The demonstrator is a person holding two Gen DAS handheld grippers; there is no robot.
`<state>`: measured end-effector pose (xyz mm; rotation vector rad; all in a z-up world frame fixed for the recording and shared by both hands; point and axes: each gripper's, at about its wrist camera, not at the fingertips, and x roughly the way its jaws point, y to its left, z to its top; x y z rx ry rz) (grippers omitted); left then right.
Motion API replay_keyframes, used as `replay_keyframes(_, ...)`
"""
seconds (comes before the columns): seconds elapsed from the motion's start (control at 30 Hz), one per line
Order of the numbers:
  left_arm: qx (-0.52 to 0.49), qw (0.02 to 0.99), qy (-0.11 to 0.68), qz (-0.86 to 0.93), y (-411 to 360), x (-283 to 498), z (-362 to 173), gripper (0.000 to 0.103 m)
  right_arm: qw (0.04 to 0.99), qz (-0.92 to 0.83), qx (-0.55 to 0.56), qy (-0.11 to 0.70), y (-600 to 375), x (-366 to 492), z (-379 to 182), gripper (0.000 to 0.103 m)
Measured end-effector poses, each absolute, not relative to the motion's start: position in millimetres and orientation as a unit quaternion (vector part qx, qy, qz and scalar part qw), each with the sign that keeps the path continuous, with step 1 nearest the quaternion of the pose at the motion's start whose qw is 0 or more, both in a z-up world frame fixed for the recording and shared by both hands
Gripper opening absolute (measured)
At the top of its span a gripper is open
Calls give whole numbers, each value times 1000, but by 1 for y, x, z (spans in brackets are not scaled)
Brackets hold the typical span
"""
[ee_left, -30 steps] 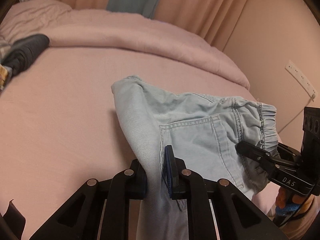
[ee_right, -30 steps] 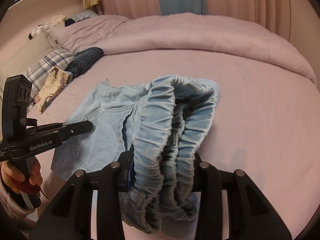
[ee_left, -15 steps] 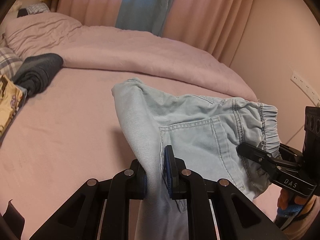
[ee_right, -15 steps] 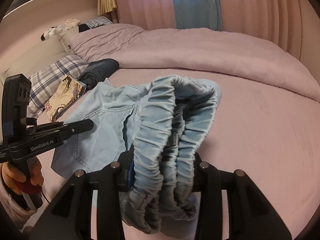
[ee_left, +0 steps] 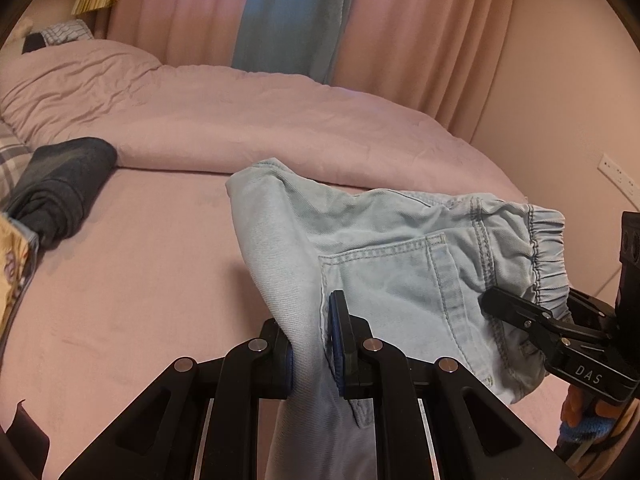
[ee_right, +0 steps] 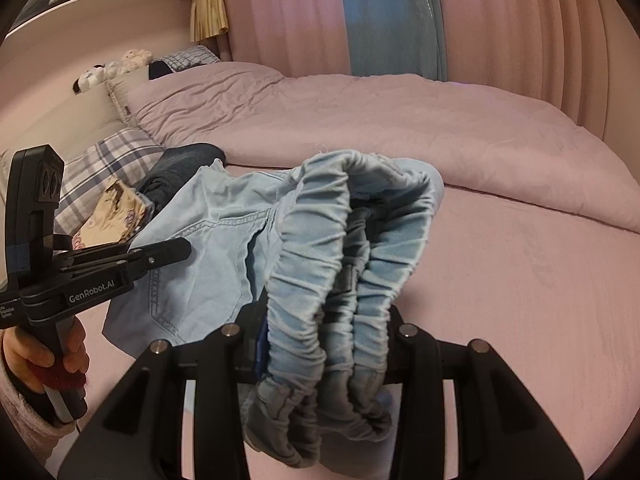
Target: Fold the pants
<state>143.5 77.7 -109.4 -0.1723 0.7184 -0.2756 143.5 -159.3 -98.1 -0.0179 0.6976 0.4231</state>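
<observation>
Both tools are holding the pants [ee_left: 400, 248] up above the bed [ee_left: 140, 272], so the step in hand looks like carrying the garment into place for laying it flat. The left tool [ee_left: 310, 344] is pinching a fold of denim near the back pocket, its jaws closed on the cloth. The right tool [ee_right: 324, 340] is clamping the bunched elastic waistband [ee_right: 320, 256], which is spilling over and hanging below its jaws. The rest of the pants is draping between the two tools, apparently clear of the bed. Next, I judge, both tools need lowering and spreading apart so the fabric lands smooth. A dark garment [ee_left: 60, 192] is lying near the pillows.
</observation>
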Motion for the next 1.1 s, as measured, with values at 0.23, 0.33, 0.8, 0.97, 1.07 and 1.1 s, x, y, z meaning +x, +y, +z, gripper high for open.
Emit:
replay_keyframes(0.23, -70, 918, 368, -132, 70, 174, -125, 12, 914, 192, 7, 357, -160, 180, -115, 39)
replay_keyframes(0.33, -67, 912, 383, -130, 69, 185, -136, 12, 910, 188, 14, 369, -161, 192, -127, 39)
replay_keyframes(0.8, -49, 887, 447, -105, 70, 213, -188, 26, 861, 149, 40, 484, -170, 237, -199, 56)
replay_keyframes(0.97, -14, 907, 417, -60, 79, 191, -164, 55, 863, 124, 45, 488, -181, 232, -187, 67)
replay_keyframes(1.07, -6, 918, 390, -71, 80, 176, -146, 55, 879, 99, 18, 466, -185, 221, -167, 69)
replay_keyframes(1.1, -7, 922, 379, -80, 79, 169, -139, 55, 886, 85, 9, 456, -187, 220, -161, 70)
